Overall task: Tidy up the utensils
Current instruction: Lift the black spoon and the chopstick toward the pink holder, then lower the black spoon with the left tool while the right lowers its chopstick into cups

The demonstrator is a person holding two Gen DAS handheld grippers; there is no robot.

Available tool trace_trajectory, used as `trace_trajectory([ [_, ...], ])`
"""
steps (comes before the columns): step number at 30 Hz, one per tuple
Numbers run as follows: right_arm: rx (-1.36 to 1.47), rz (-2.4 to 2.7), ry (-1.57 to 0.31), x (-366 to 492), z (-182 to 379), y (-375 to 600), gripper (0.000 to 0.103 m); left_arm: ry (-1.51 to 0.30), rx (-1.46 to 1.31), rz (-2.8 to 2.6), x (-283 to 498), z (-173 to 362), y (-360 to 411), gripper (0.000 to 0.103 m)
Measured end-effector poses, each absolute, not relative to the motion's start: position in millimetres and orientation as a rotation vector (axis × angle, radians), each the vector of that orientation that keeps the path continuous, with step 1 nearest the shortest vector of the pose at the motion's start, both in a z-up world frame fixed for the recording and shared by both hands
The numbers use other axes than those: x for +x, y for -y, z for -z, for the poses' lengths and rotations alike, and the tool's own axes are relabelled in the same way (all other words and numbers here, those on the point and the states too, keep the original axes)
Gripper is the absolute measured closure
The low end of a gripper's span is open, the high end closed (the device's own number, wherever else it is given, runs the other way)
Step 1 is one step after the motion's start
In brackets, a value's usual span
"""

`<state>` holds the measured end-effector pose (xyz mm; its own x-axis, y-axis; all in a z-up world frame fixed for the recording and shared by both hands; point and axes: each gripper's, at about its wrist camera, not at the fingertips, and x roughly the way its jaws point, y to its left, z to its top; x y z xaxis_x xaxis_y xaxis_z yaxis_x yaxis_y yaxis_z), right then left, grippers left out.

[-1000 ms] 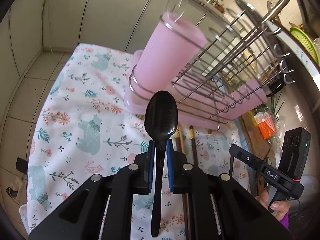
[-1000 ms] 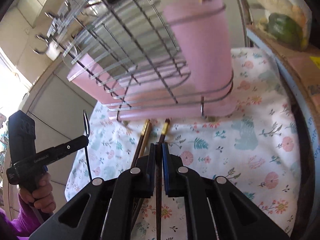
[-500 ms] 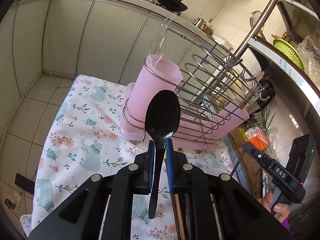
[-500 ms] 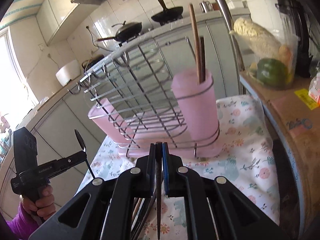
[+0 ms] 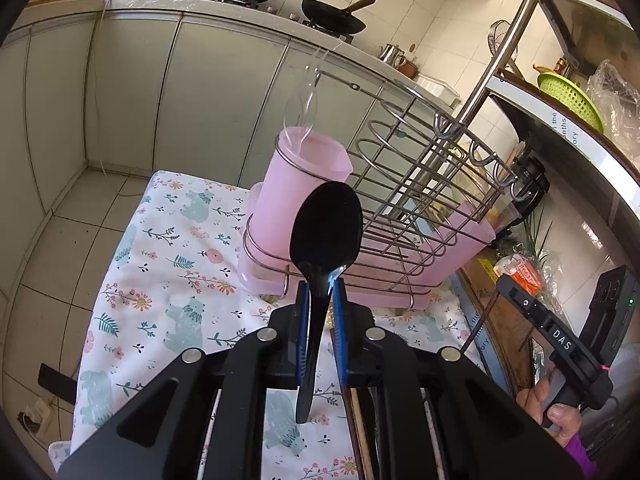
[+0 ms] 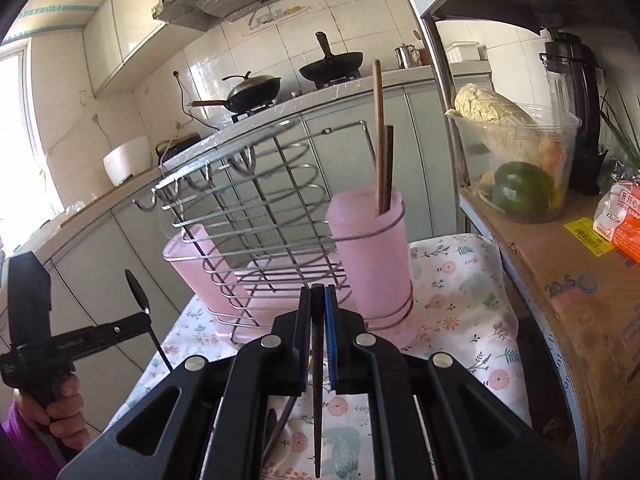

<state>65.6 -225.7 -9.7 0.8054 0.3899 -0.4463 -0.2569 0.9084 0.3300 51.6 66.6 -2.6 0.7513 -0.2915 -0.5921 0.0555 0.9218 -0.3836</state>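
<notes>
My left gripper (image 5: 320, 300) is shut on a black spoon (image 5: 326, 232), bowl up, held above the floral cloth in front of a pink cup (image 5: 298, 184) that holds a clear spoon (image 5: 302, 104). My right gripper (image 6: 318, 306) is shut on a dark chopstick (image 6: 317, 380), in front of the other pink cup (image 6: 370, 256) with two chopsticks (image 6: 382, 168) standing in it. Both cups sit in a wire rack (image 6: 256, 216), which also shows in the left wrist view (image 5: 420, 200). More chopsticks (image 5: 356, 420) lie on the cloth.
The rack stands on a table with a floral cloth (image 5: 160, 280). A cardboard box (image 6: 568, 300) with a vegetable tub (image 6: 520, 160) is on the right. A metal shelf post (image 5: 500, 52) rises behind the rack. Kitchen cabinets and stove lie beyond.
Both grippers have risen and pulled back from the table with their utensils held; the rack and cups now sit lower and farther off in both views.
</notes>
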Motion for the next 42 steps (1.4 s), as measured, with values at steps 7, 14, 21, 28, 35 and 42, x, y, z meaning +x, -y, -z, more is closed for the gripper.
trace_trajectory([
  [7,0.250,-0.333,-0.461,59,7,231,0.097,-0.694,-0.343,0.201,52,3,-64,0.092],
  [14,0.232,-0.355,-0.499,59,11,224,0.097,-0.691,-0.339,0.209,52,3,-62,0.092],
  [21,0.213,-0.368,-0.528,56,9,222,0.096,-0.689,-0.339,0.216,51,4,-61,0.093],
  [28,0.193,-0.370,-0.593,55,11,220,0.097,-0.687,-0.342,0.216,50,5,-62,0.093],
  [35,0.233,-0.376,-0.583,52,8,227,0.097,-0.673,-0.335,0.224,48,3,-61,0.093],
  [42,0.266,-0.385,-0.519,56,-22,239,0.097,-0.617,-0.346,0.213,46,-16,-69,0.093],
])
